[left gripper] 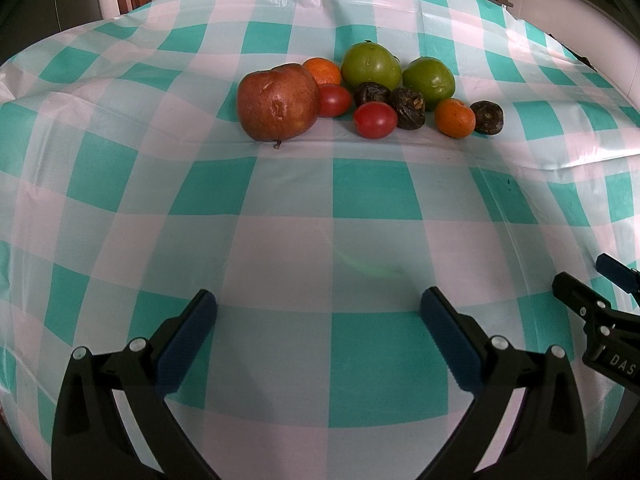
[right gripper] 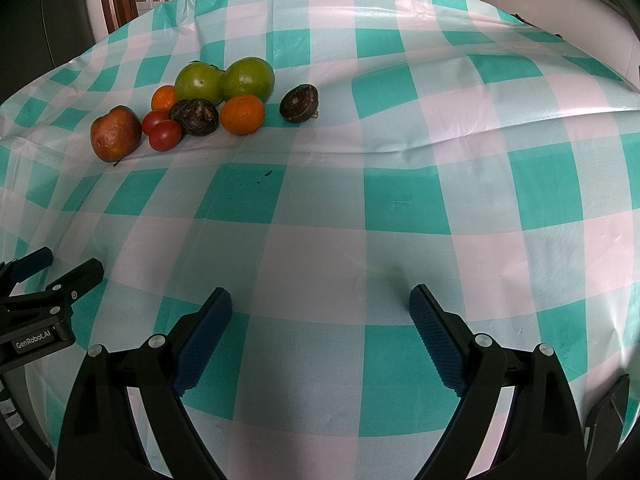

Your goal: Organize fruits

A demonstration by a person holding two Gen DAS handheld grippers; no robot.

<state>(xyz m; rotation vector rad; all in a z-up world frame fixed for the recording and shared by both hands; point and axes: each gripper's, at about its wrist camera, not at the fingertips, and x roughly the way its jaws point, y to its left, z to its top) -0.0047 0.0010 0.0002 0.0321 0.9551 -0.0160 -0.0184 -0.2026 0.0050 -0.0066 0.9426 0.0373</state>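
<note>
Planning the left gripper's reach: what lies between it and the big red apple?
Nothing: in the left wrist view, only bare checked tablecloth lies between the open left gripper and the big red apple.

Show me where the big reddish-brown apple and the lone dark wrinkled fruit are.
Big reddish-brown apple (left gripper: 277, 102): left wrist view, middle of its front.
Lone dark wrinkled fruit (right gripper: 299, 103): right wrist view, middle of its side.
</note>
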